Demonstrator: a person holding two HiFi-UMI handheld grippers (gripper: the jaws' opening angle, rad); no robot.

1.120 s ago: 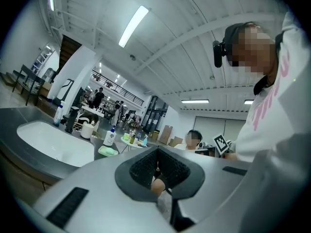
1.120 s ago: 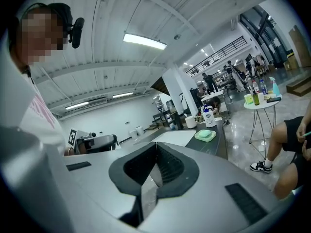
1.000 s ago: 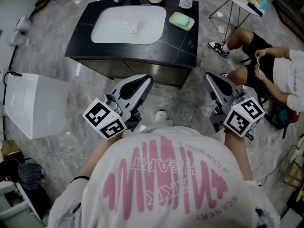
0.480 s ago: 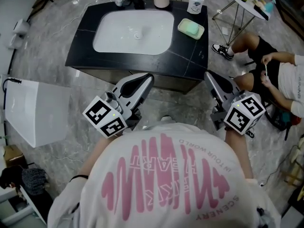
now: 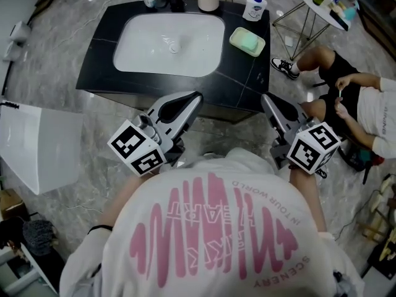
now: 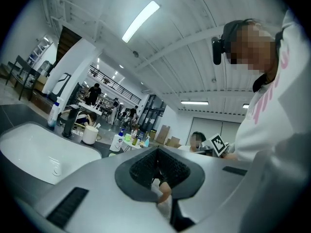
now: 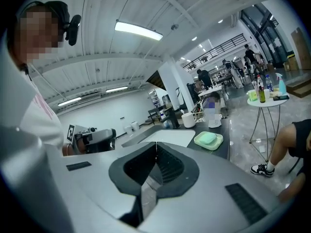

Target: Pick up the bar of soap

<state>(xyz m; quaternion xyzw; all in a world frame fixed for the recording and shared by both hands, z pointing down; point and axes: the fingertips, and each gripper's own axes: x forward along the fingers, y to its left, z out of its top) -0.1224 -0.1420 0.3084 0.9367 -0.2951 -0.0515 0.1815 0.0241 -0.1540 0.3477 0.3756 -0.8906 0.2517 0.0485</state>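
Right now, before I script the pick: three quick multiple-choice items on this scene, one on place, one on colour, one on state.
1. The soap lies:
A) left of the sink
B) right of the sink
C) in the sink
2. The soap is:
A) green
B) red
C) black
3. The right gripper is:
A) open
B) shut on the soap
C) shut, empty

Answers:
1 B, it sits in its dish on the counter, right of the sink.
2 A, pale green like the dish.
3 C, its jaws meet with nothing between.
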